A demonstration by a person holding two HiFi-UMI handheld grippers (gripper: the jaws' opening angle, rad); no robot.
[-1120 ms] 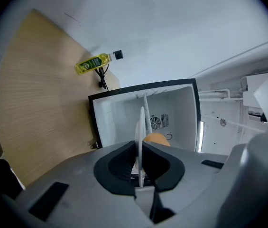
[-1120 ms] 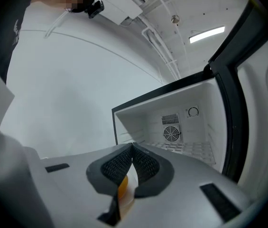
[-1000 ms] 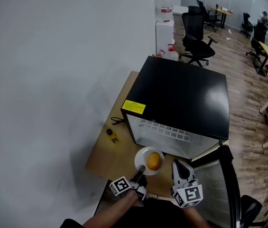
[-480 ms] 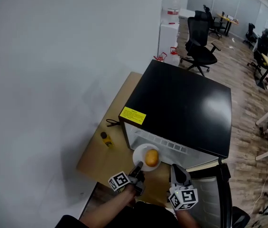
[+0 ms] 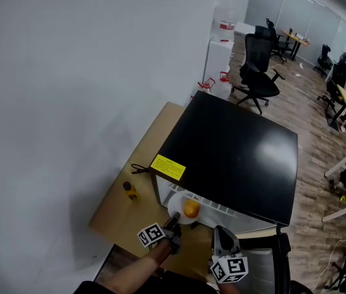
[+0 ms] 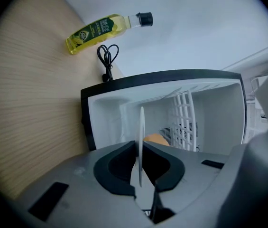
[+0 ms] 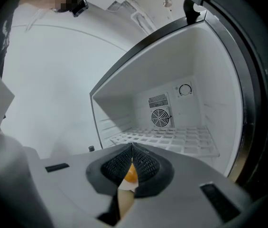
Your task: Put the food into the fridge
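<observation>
A white plate (image 5: 176,212) carrying an orange (image 5: 191,209) sits level at the mouth of the black mini fridge (image 5: 234,152), just under its top edge. My left gripper (image 5: 174,224) is shut on the plate's near rim; in the left gripper view the plate (image 6: 141,127) shows edge-on between the jaws, with the orange (image 6: 155,139) behind it and the white fridge interior (image 6: 205,118) beyond. To the right and lower down, my right gripper (image 5: 220,235) is shut and empty. Its own view looks into the fridge with its wire shelf (image 7: 171,137).
The fridge door (image 5: 269,259) stands open at the right, beside my right gripper. A yellow oil bottle (image 5: 130,190) and a black cable (image 5: 137,168) lie on the wooden table (image 5: 114,216) left of the fridge. Office chairs (image 5: 258,66) and desks stand farther back.
My left gripper has carried the plate and orange forward, from in front of the fridge to its opening. The right gripper has followed a little, staying shut.
</observation>
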